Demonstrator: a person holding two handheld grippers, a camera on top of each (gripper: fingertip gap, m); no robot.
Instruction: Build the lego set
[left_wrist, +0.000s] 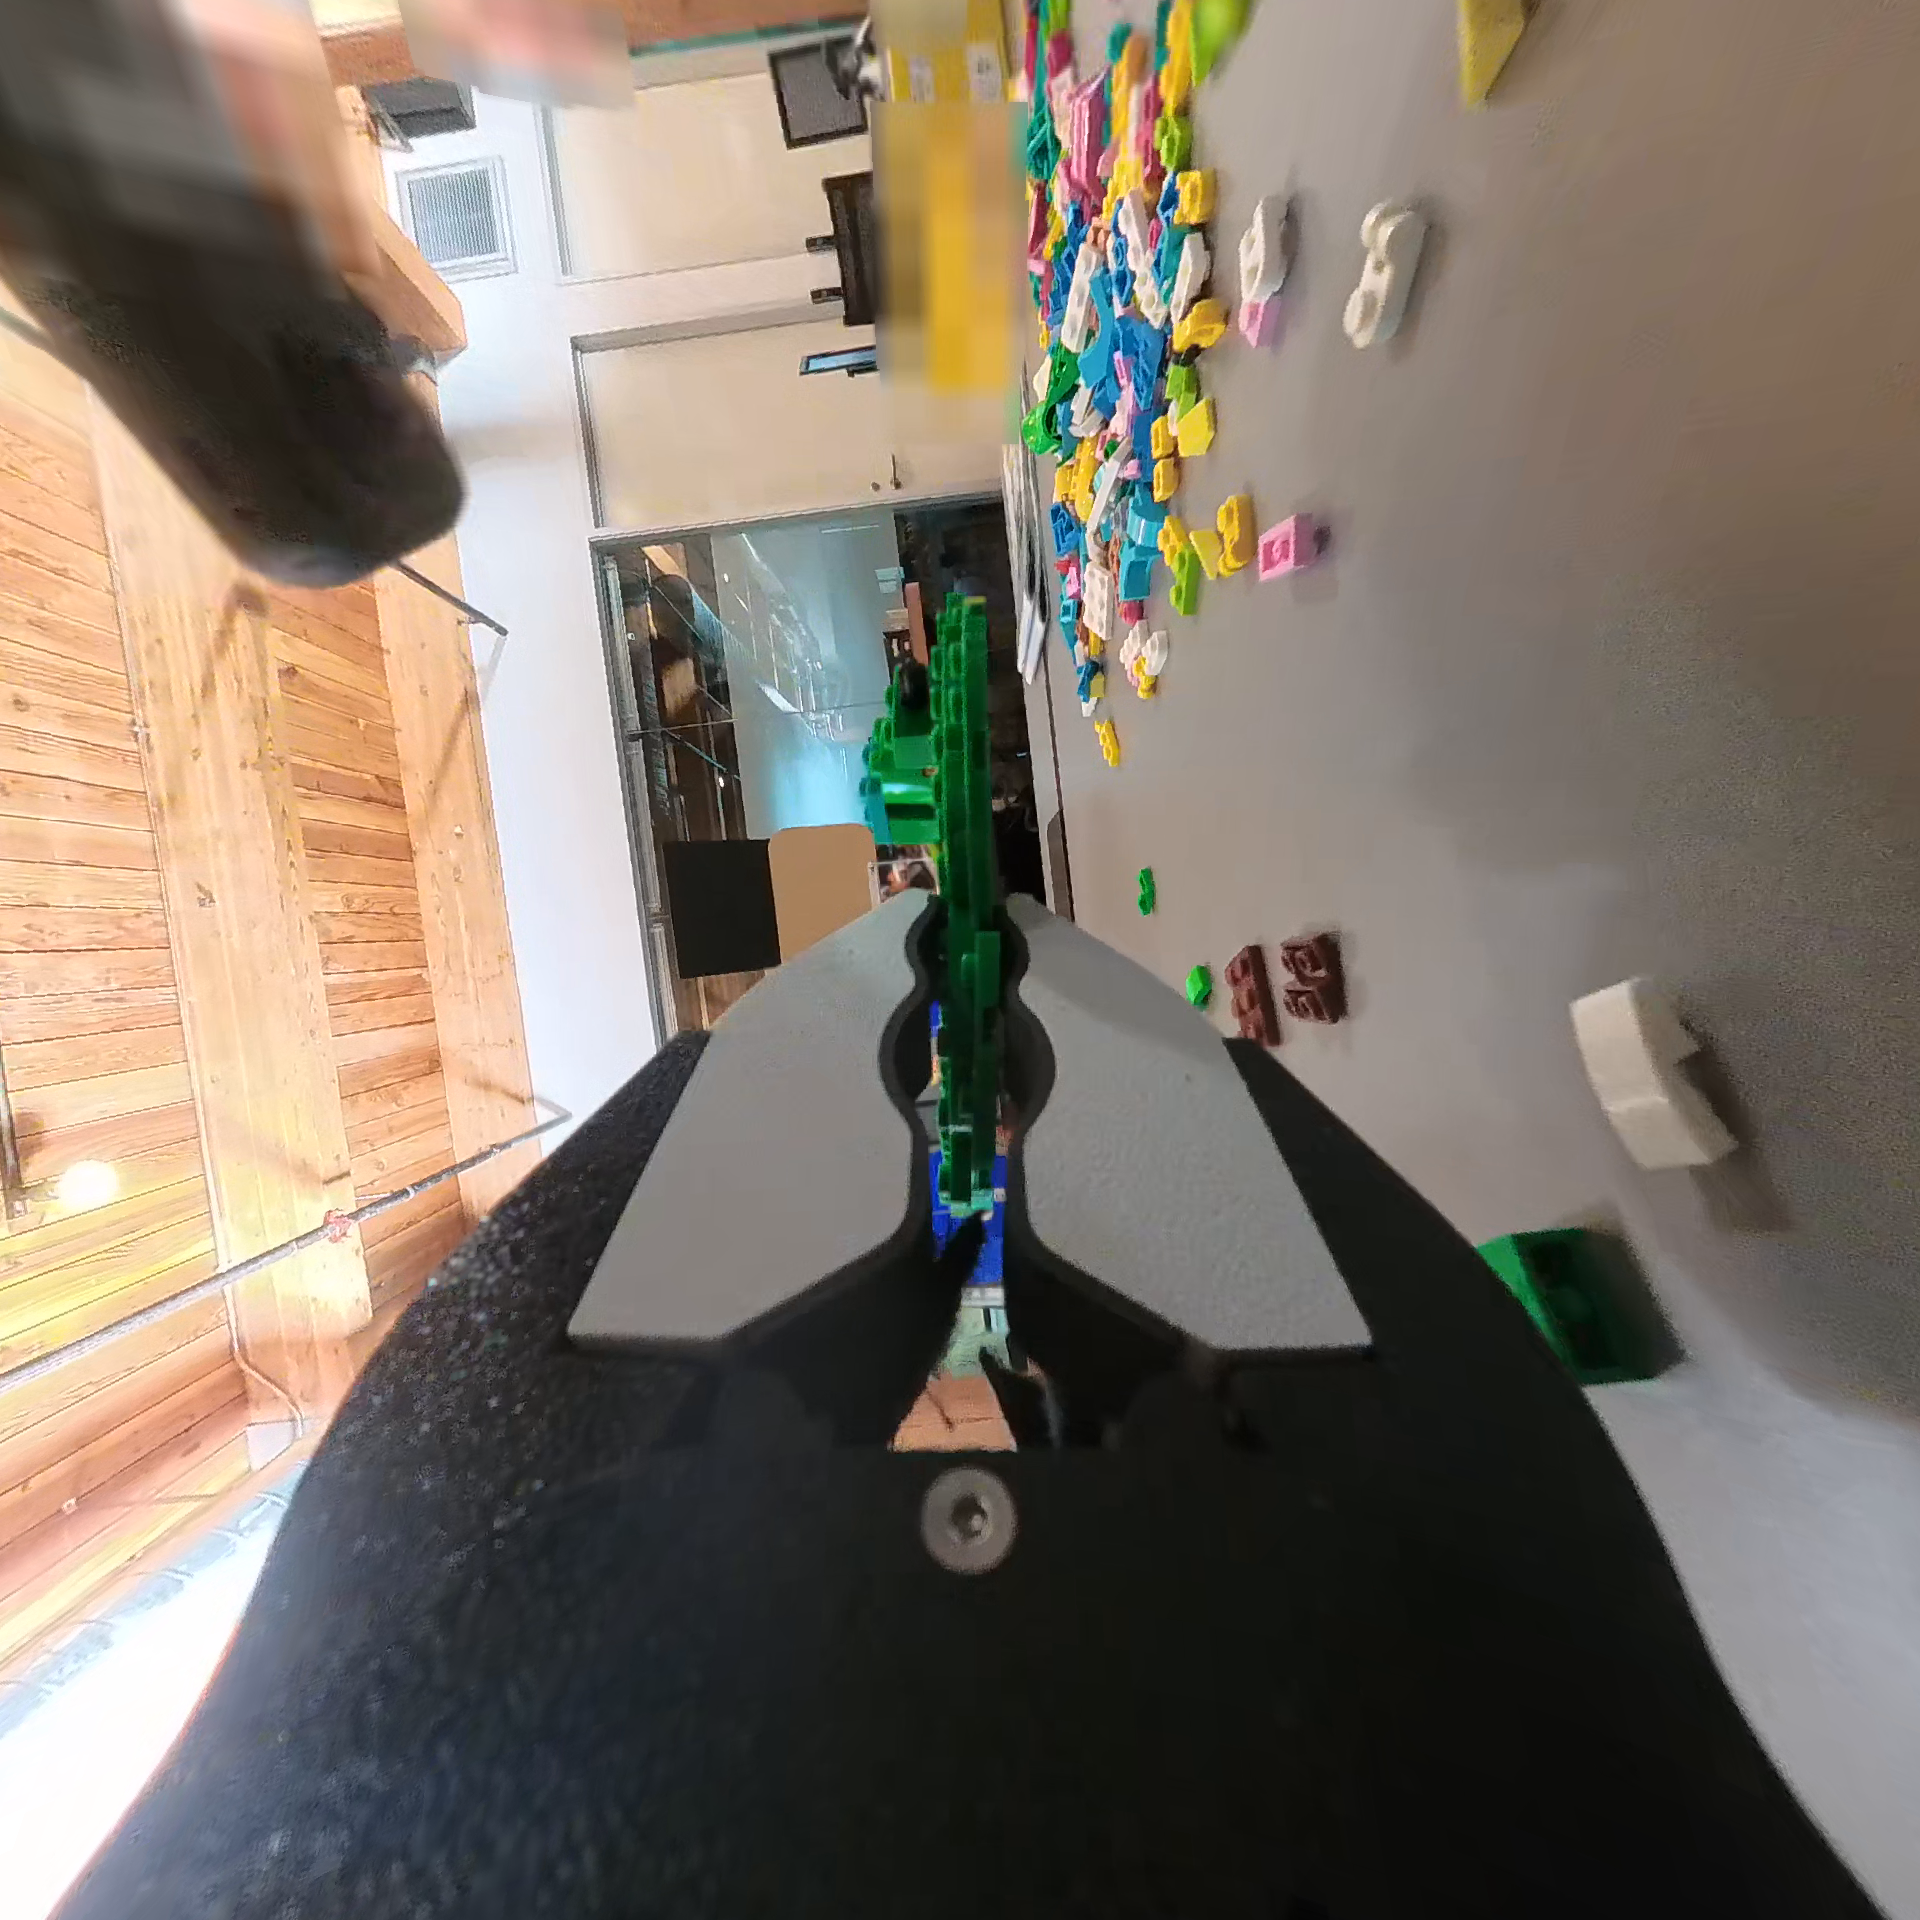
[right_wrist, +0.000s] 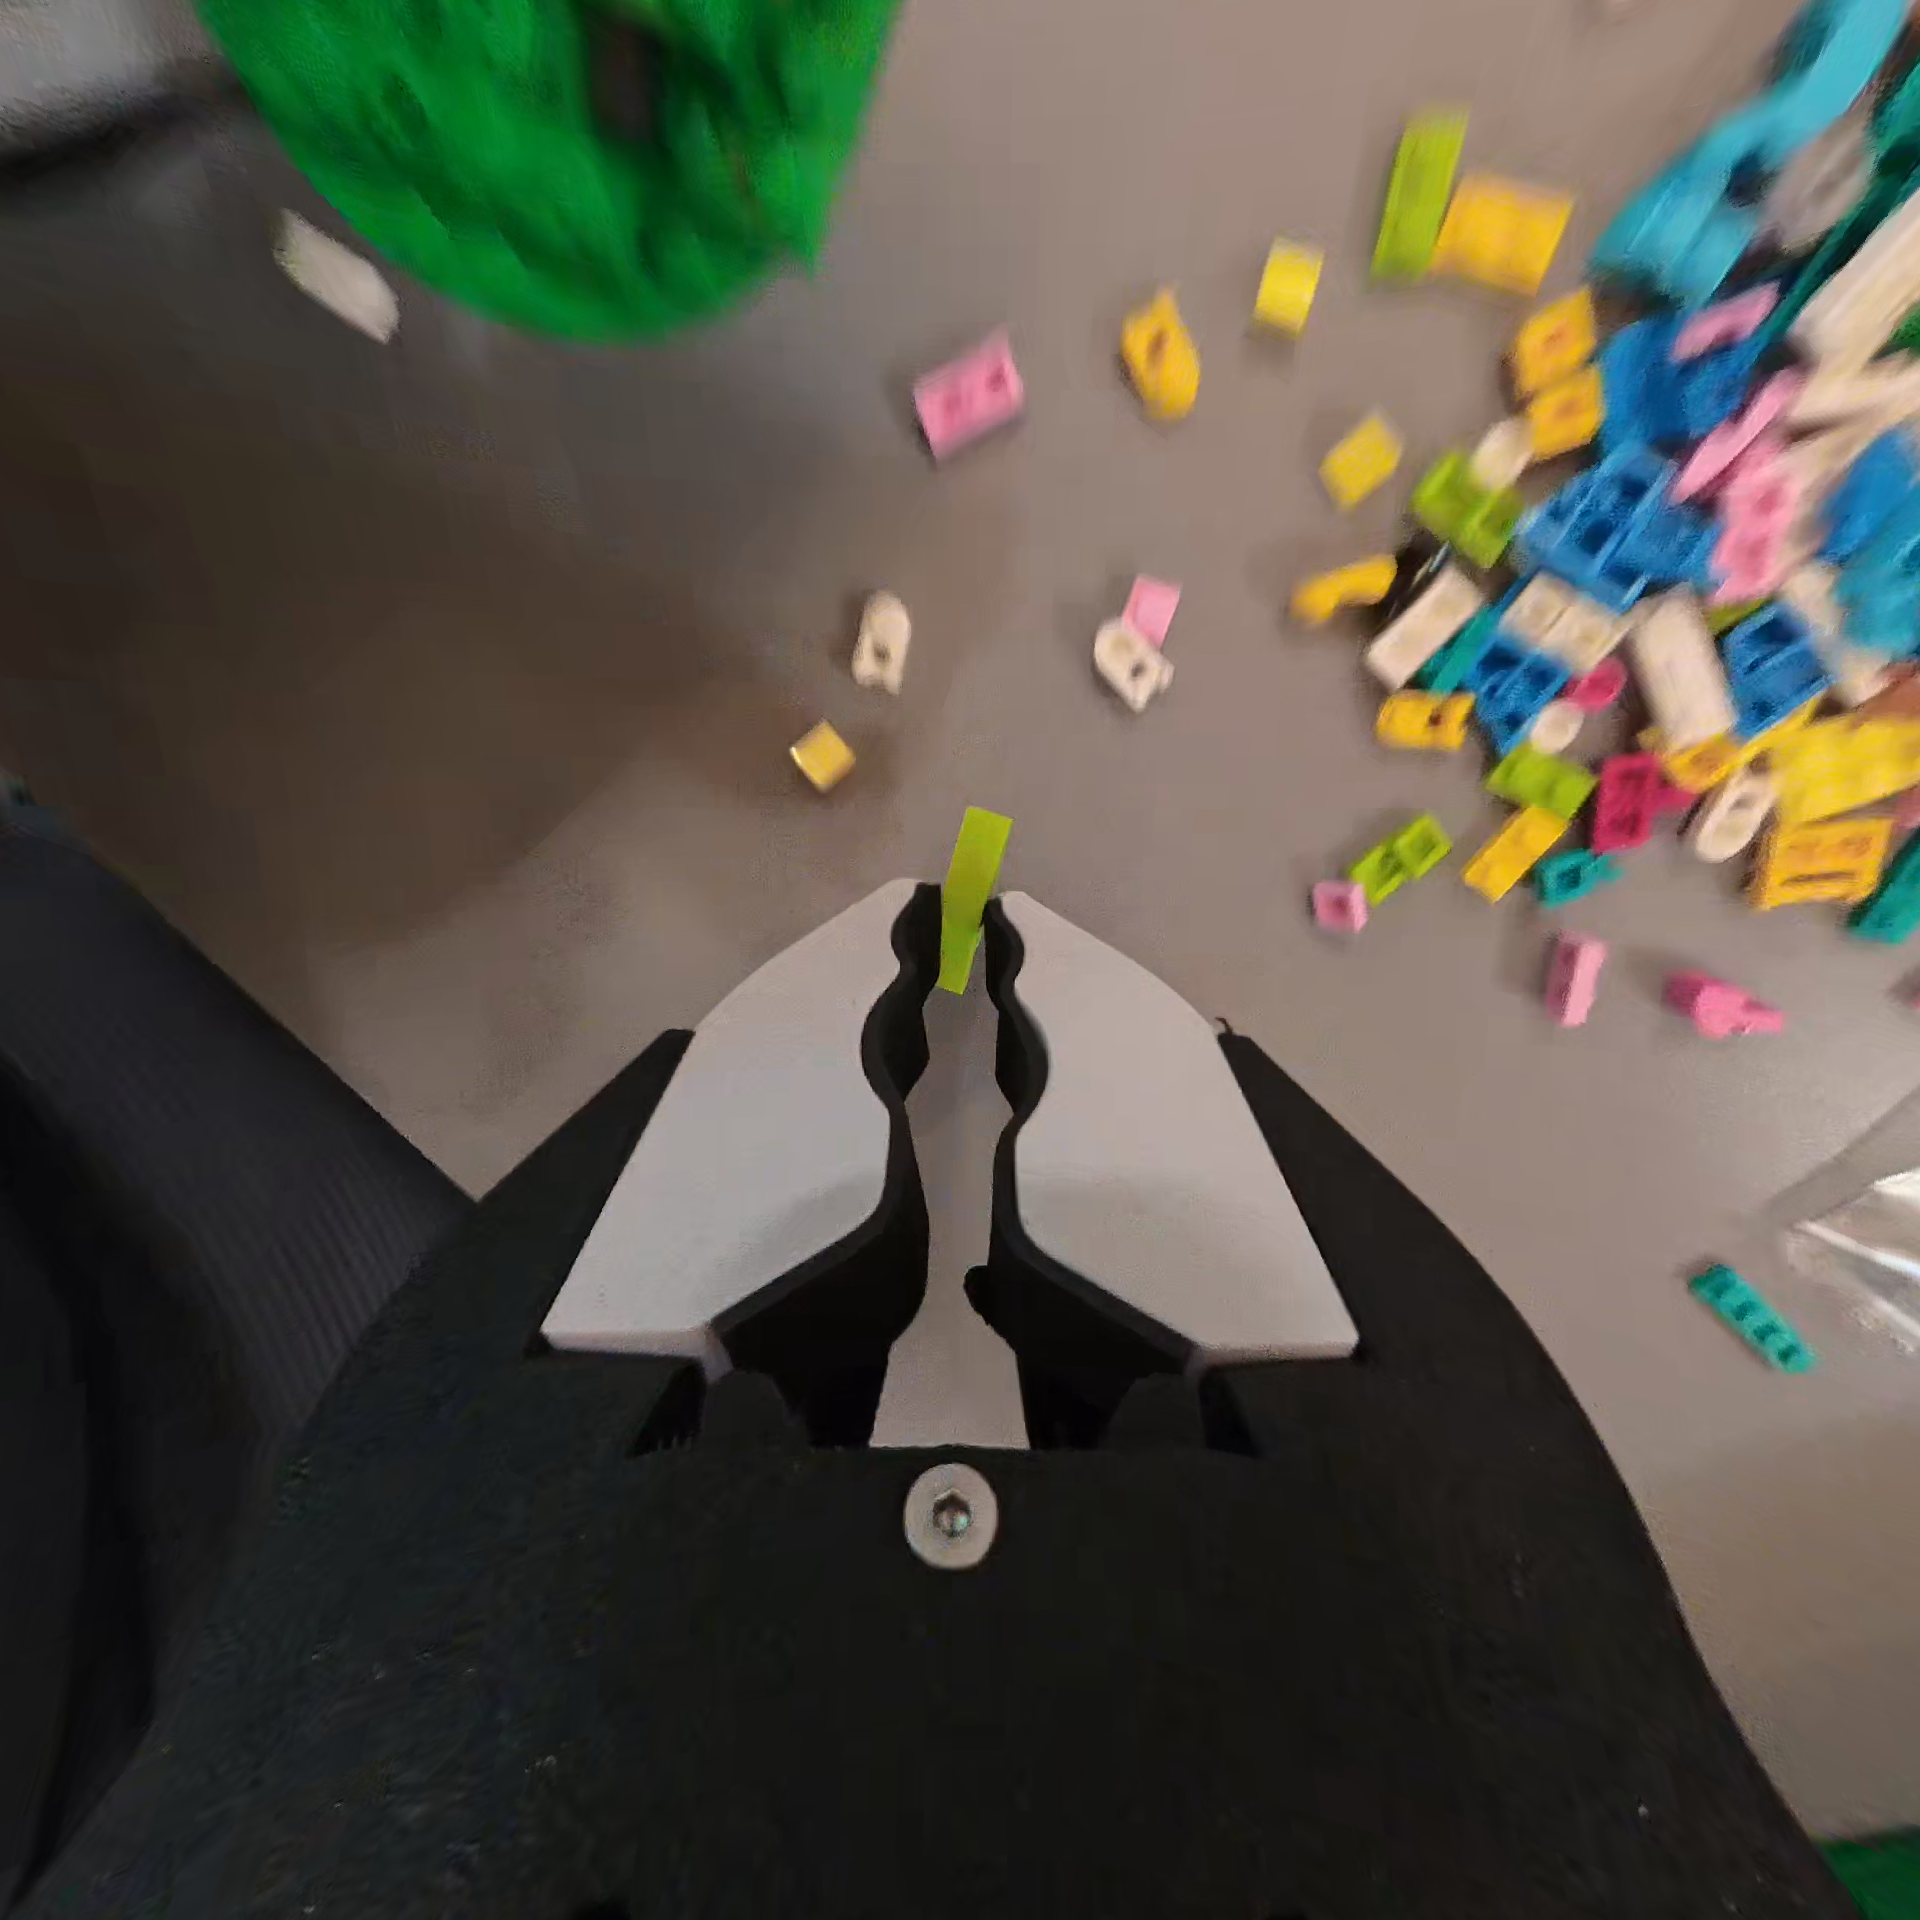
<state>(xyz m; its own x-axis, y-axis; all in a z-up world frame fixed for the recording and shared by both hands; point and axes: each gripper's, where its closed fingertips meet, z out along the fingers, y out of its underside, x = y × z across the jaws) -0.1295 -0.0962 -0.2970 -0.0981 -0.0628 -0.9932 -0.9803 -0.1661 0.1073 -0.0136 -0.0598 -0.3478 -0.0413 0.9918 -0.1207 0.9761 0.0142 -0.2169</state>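
My left gripper (left_wrist: 966, 920) is shut on the edge of a green baseplate (left_wrist: 964, 790), held edge-on above the grey table (left_wrist: 1558, 727); green and teal bricks (left_wrist: 899, 774) are stuck on its left face. The view is rolled sideways. My right gripper (right_wrist: 961, 899) is shut on a thin lime-green piece (right_wrist: 971, 894) that sticks out past the fingertips, above the table (right_wrist: 520, 623). The green baseplate shows blurred at the top left of the right wrist view (right_wrist: 551, 156). The other gripper is a dark blur at the top left of the left wrist view (left_wrist: 229, 312).
A big pile of coloured bricks lies on the table (left_wrist: 1122, 343), and at the right of the right wrist view (right_wrist: 1683, 582). Loose pieces lie around: white bricks (left_wrist: 1382, 275), brown bricks (left_wrist: 1283, 982), a white block (left_wrist: 1647, 1070), a green brick (left_wrist: 1579, 1299), a pink brick (right_wrist: 966, 390), a clear bag (right_wrist: 1860, 1247). Left tips and right tips are each some 8 cm from the pink brick (right_wrist: 966, 390).
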